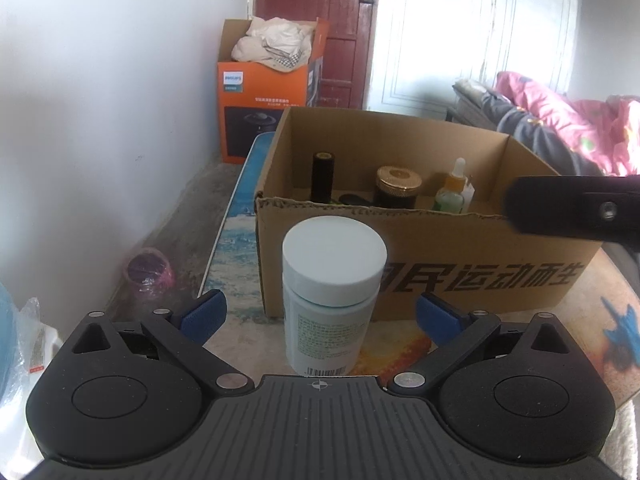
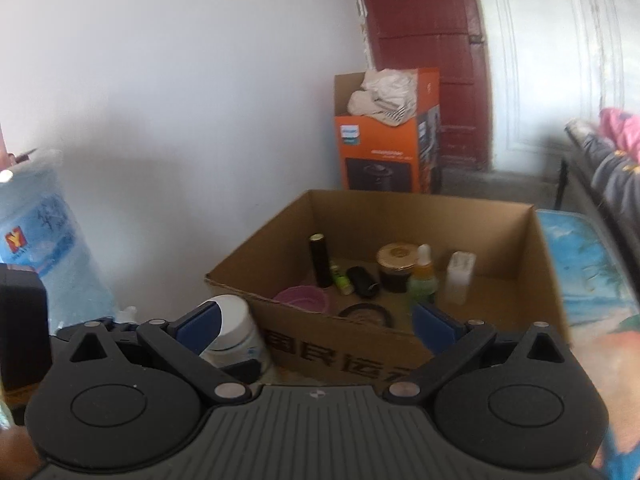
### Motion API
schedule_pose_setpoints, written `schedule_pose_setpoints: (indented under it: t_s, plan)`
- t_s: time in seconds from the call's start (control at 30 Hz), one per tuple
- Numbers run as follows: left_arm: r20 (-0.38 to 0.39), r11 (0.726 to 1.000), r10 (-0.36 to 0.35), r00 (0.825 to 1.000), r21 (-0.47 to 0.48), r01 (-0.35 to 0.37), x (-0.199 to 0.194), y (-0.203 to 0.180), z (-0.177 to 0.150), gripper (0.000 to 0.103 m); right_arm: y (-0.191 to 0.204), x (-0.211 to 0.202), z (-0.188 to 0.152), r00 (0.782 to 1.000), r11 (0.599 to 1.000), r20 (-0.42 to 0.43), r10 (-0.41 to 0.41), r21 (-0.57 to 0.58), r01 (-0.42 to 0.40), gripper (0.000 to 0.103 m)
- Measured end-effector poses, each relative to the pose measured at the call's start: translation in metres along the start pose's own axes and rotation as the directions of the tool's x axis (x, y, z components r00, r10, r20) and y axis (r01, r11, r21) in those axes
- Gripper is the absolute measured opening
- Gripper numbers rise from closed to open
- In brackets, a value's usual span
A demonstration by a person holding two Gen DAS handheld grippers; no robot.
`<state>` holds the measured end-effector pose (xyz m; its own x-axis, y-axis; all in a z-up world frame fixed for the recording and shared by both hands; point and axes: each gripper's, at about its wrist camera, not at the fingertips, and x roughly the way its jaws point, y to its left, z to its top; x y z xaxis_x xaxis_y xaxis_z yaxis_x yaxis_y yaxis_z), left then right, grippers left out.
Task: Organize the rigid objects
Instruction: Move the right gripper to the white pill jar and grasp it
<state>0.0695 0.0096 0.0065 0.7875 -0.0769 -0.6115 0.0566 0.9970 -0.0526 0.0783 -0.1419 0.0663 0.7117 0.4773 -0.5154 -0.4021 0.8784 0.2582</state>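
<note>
A white pill bottle (image 1: 331,296) with a white cap stands upright on the table in front of an open cardboard box (image 1: 472,264). My left gripper (image 1: 323,316) is open, its blue pads on either side of the bottle and apart from it. My right gripper (image 2: 316,328) is open and empty above the box's near wall (image 2: 320,344); the bottle (image 2: 236,332) shows behind its left finger. The box holds a black tube (image 2: 319,264), a gold-lidded jar (image 2: 397,266), a dropper bottle (image 2: 423,276), a pink cup (image 2: 304,300) and other small items.
An orange Philips box (image 1: 266,92) with cloth in it stands on the floor by a red door (image 1: 340,20). A water jug (image 2: 44,240) is at the left. The printed tabletop (image 2: 592,280) extends right of the box. A sofa with pink bedding (image 1: 560,120) is at the right.
</note>
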Motion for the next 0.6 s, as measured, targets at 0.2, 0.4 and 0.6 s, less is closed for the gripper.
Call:
schedule_pose_setpoints:
  t_s: [0.2,0.4,0.6]
  plan:
    - [-0.003,1.0,0.001,1.0,-0.023,-0.001,0.003,0.003,-0.003,0.097,-0.003,0.031,-0.001,0.993,0.981,-0.037,0.111,0.166,-0.103,0.103]
    - [-0.013,0.999,-0.003,1.0,-0.037,0.003,0.004,0.006,-0.006,0.091,-0.009,0.046,-0.003,0.981,0.947,-0.054,0.188,0.276,-0.167,0.096]
    - [-0.029,0.999,-0.01,1.0,-0.043,0.009,0.005,0.005,-0.006,0.081,-0.014,0.058,-0.01,0.974,0.924,-0.08,0.213,0.341,-0.175,0.079]
